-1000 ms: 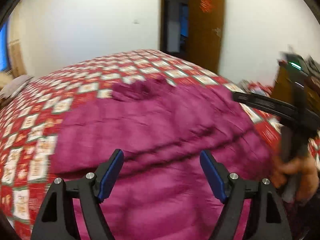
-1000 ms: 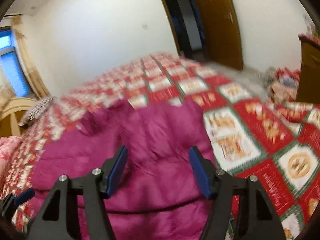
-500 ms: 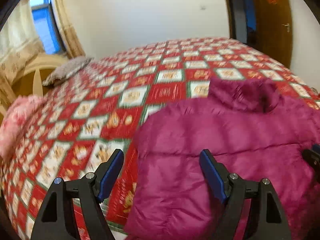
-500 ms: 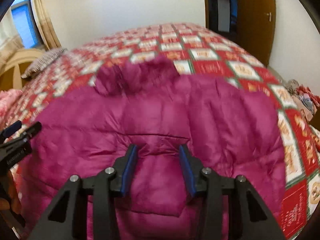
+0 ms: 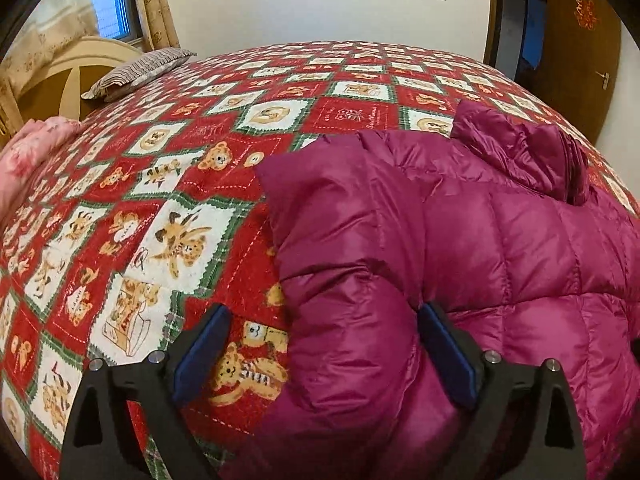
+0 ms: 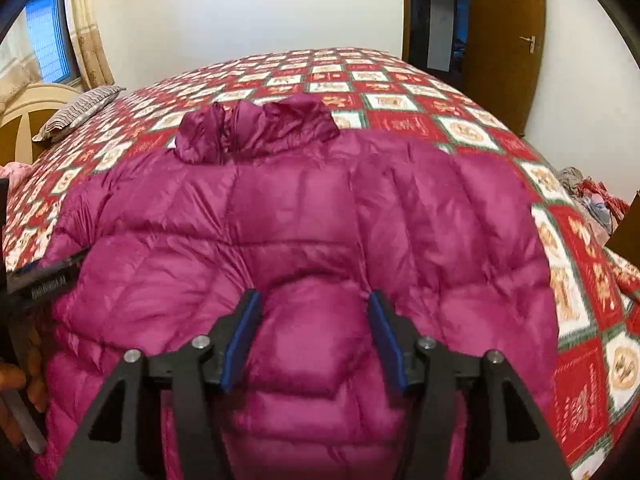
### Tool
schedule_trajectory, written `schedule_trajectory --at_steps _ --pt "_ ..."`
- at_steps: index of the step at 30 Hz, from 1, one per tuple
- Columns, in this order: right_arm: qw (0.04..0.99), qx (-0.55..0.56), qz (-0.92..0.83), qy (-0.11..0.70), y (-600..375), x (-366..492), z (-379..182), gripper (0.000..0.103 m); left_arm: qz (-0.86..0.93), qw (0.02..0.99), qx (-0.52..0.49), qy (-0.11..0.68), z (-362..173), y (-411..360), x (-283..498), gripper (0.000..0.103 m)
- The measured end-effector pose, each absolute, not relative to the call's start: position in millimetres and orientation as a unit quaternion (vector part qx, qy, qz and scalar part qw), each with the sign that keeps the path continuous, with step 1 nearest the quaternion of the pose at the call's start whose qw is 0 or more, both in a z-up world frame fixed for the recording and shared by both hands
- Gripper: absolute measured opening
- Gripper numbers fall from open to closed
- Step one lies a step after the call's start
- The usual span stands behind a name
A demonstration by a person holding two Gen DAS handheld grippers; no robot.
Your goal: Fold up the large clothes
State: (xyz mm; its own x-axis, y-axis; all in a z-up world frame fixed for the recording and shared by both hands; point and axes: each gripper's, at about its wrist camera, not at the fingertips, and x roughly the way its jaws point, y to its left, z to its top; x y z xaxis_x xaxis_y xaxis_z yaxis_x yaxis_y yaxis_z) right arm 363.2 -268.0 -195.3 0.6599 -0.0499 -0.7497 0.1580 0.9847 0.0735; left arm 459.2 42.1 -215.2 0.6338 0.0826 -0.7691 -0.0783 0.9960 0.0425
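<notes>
Magenta puffer jacket (image 6: 304, 216), large and quilted, lies spread on a bed (image 5: 168, 184) covered by a red, white and green patchwork quilt printed with teddy bears. Its collar (image 6: 260, 128) is bunched at the far end, pointing toward the white back wall (image 6: 240, 16), and its near part fills the bottom of both views. A brown wooden door (image 6: 508, 36) stands open at the right, a curtained window (image 5: 116, 4) is at the left, and a striped pillow (image 5: 140, 68) rests near the cream headboard (image 5: 56, 72). The left hand-held gripper (image 5: 320, 356) straddles the jacket's left edge, its jaws wide and opening, one blue pad over the quilt, the other against the fabric. The right hand-held gripper (image 6: 312, 340) has a puffed fold of the jacket between its jaws, which are opening from a medium gap, the pads touching the fabric on both sides.
</notes>
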Motion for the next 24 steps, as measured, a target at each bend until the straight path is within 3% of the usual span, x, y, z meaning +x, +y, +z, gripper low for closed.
schedule_trajectory --at_steps 5,9,13,19,24 --pt "0.892 0.035 -0.053 0.448 -263.3 377.0 -192.8 0.060 0.044 0.903 0.030 0.427 -208.3 36.2 457.7 0.098" --pt "0.892 0.066 -0.032 0.446 -277.5 378.9 -160.3 0.061 -0.030 0.900 -0.017 0.435 -180.3 54.5 453.4 0.097" --pt "0.902 0.084 -0.037 0.422 -291.1 407.8 -123.0 0.074 -0.042 0.903 -0.048 0.425 -145.3 66.8 469.8 0.097" --pt "0.886 0.125 -0.059 0.443 -313.8 485.7 -113.7 0.091 -0.022 0.911 -0.043 0.409 -114.2 70.1 504.9 0.097" --pt "0.849 0.181 -0.078 0.489 -329.7 553.2 -136.5 0.091 -0.030 0.915 -0.035 0.400 -114.2 69.7 519.9 0.097"
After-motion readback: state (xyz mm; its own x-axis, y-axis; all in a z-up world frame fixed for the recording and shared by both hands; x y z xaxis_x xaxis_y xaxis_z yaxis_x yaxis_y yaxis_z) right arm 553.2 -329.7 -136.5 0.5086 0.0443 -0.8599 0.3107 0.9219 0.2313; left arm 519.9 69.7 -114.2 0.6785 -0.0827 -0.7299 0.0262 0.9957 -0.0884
